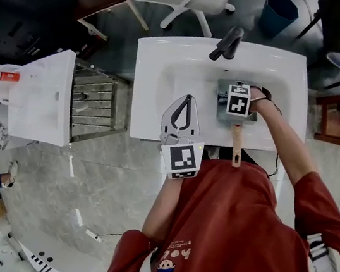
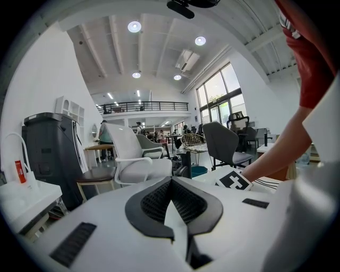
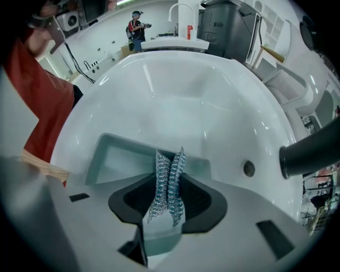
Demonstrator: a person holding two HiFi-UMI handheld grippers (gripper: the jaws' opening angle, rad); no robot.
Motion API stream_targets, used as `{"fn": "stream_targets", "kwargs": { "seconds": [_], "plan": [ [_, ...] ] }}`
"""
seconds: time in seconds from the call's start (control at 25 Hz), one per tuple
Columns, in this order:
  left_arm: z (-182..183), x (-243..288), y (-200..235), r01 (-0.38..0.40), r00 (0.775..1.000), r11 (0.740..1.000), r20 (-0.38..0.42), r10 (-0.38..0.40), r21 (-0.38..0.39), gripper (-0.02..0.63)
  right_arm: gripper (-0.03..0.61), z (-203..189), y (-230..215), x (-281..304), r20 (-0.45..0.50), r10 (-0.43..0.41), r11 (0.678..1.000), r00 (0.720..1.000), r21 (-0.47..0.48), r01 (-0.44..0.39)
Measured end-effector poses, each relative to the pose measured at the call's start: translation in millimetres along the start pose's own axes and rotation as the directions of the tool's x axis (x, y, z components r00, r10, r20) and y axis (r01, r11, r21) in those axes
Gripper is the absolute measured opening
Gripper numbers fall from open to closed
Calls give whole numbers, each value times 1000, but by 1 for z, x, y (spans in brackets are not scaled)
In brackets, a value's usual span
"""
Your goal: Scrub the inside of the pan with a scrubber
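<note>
- Overhead, head view: the pan lay in the sink. Its wooden handle ran back toward the person, so the long axis went from the faucet side to the body. The right gripper stood directly over the pan's bowl, pointing down into it. The left gripper hung over the sink's left side, beside the pan and apart from it, plainly the farther of the two.
- Left gripper view: the jaws met at their tips with nothing between them. They faced outward toward the room's chairs; the pan did not show.
- Right gripper view: the jaws were clamped on a steel-wool scrubber, whose strands projected past the tips. The pan's floor lay straight ahead and below, with the handle at the left edge. Whether the scrubber touched the floor could not be told. The coming stroke probably needs only a short press downward, then sweeps along the handle axis.
</note>
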State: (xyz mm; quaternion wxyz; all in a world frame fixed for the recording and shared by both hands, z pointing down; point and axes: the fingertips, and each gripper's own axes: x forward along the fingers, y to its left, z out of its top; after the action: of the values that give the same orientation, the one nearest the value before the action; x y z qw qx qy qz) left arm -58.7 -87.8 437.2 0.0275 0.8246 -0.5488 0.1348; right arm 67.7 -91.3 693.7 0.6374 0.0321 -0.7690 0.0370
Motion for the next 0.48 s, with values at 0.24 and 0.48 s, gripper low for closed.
{"fn": "stream_targets", "kwargs": {
  "seconds": [0.24, 0.48],
  "plan": [
    [-2, -2, 1, -4, 1000, 1000, 3, 4, -21, 9, 149, -4, -23, 18, -19, -139, 990, 990, -37, 138],
    [-7, -6, 3, -2, 1000, 999, -3, 2, -50, 9, 149, -8, -35, 28, -44, -218, 975, 975, -49, 216]
  ]
}}
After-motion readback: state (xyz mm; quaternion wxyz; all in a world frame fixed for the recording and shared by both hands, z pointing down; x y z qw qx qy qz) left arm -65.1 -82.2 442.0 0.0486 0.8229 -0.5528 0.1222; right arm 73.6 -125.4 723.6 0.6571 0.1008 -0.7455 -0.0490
